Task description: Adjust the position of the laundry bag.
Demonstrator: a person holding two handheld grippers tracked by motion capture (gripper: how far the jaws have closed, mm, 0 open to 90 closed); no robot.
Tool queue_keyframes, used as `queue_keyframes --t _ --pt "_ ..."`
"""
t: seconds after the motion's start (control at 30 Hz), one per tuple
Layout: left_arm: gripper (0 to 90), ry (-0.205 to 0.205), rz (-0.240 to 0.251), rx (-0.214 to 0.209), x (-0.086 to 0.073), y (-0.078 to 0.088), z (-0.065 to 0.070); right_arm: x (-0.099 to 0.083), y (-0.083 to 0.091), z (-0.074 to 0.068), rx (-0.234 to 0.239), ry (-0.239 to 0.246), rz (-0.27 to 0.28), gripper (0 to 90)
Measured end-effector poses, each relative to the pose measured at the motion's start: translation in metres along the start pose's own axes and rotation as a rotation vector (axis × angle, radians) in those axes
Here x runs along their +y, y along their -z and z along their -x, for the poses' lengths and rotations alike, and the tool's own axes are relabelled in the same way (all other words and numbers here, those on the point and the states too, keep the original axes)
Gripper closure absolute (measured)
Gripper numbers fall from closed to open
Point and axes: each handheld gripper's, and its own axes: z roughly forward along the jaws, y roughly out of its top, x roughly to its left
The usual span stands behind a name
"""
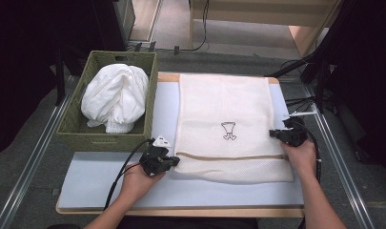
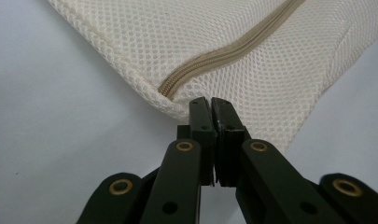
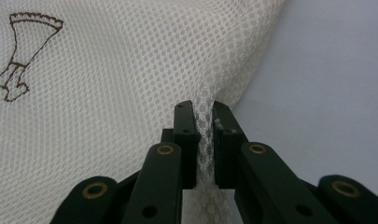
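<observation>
A green basket (image 1: 76,126) at the left holds white laundry (image 1: 115,98). The left gripper (image 1: 173,161), pressed together, sits at the zipper end (image 2: 167,91) of the mesh bag (image 1: 224,109) lying flat mid-table, zipper apparently closed. The right gripper (image 3: 204,122) pinches its right edge. Loading looks not yet begun.

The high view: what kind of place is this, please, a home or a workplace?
Probably a lab or recording workspace, not a home. A board laid with a mesh laundry bag sits between metal rails, cables trail on grey carpet, and a woven basket holds white cloth.
</observation>
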Motion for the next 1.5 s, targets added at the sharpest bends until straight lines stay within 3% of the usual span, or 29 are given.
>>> queue_keyframes --t 0.67,1.5 --pt "88.7 0.052 -0.012 0.011 -0.017 0.014 -0.008 0.008 -0.006 -0.021 0.051 0.046 -0.018 83.5" --pt "87.9 0.075 -0.024 0.014 -0.030 0.022 -0.010 0.011 -0.009 -0.030 0.092 0.069 -0.030 83.0"
